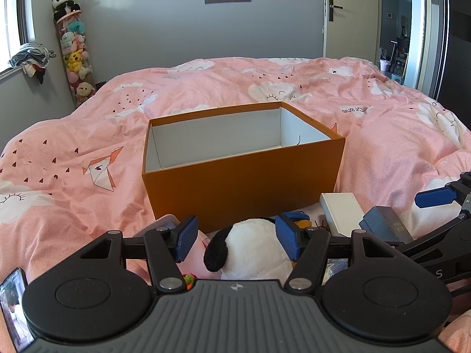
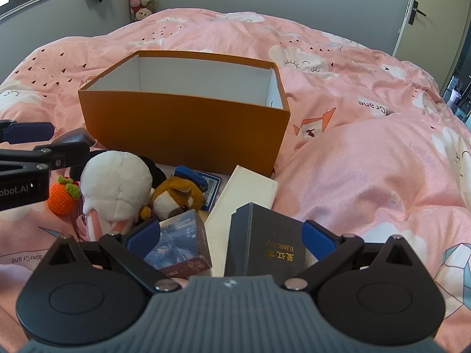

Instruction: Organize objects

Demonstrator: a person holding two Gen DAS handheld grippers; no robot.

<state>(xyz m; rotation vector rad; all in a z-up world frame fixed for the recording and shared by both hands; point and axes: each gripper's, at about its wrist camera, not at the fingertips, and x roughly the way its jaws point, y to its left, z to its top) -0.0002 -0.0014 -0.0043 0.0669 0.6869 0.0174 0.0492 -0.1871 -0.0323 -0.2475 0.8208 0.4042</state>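
An open orange box (image 1: 244, 185) (image 2: 182, 129) with a bare white inside stands on the pink bed. In front of it lies a heap of objects. My left gripper (image 1: 237, 239) is open around a white plush (image 1: 253, 247) (image 2: 114, 185) with a black ear; the right pad is at its side and the left pad stands clear. My right gripper (image 2: 232, 239) is open over a picture-printed box (image 2: 179, 244) and a dark grey box (image 2: 265, 244) (image 1: 385, 223) with gold lettering. Beside them lie a brown hamster plush (image 2: 178, 197), an orange crocheted fruit (image 2: 61, 198), a white flat box (image 2: 247, 191) (image 1: 341, 211) and a blue card (image 2: 210, 184).
The pink duvet (image 1: 88, 123) rises in a thick fold (image 2: 368, 161) right of the box. A clear tube of plush toys (image 1: 75, 50) stands in the far left corner and a door (image 1: 332, 8) at the far right. A phone (image 1: 13, 303) shows at the lower left.
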